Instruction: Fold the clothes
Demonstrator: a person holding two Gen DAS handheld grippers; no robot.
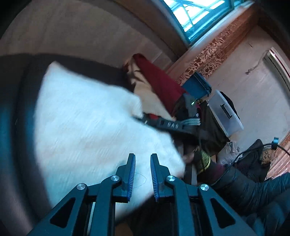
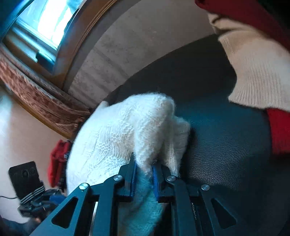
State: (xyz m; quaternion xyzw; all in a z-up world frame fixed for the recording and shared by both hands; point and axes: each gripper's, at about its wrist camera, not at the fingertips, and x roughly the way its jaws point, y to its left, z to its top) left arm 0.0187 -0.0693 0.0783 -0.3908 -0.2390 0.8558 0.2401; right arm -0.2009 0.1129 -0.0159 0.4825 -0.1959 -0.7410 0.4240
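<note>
A white knitted sweater [image 1: 87, 123] lies on a dark leather surface [image 1: 21, 101], blurred in the left wrist view. My left gripper [image 1: 142, 156] hovers over its near edge, jaws a little apart, with nothing between them. My right gripper [image 2: 144, 161] is shut on a bunched fold of the same white sweater [image 2: 126, 127] and holds it lifted above the dark leather [image 2: 226, 145]. The right gripper also shows in the left wrist view [image 1: 168, 125] at the sweater's far edge.
A cream knit garment [image 2: 253, 72] and a red one [image 2: 279, 130] lie to the right on the leather. A blue bin [image 1: 197, 85] and a clear plastic box [image 1: 224, 112] stand by the wall. A window [image 1: 195, 14] is above. A person [image 1: 264, 154] sits at the right.
</note>
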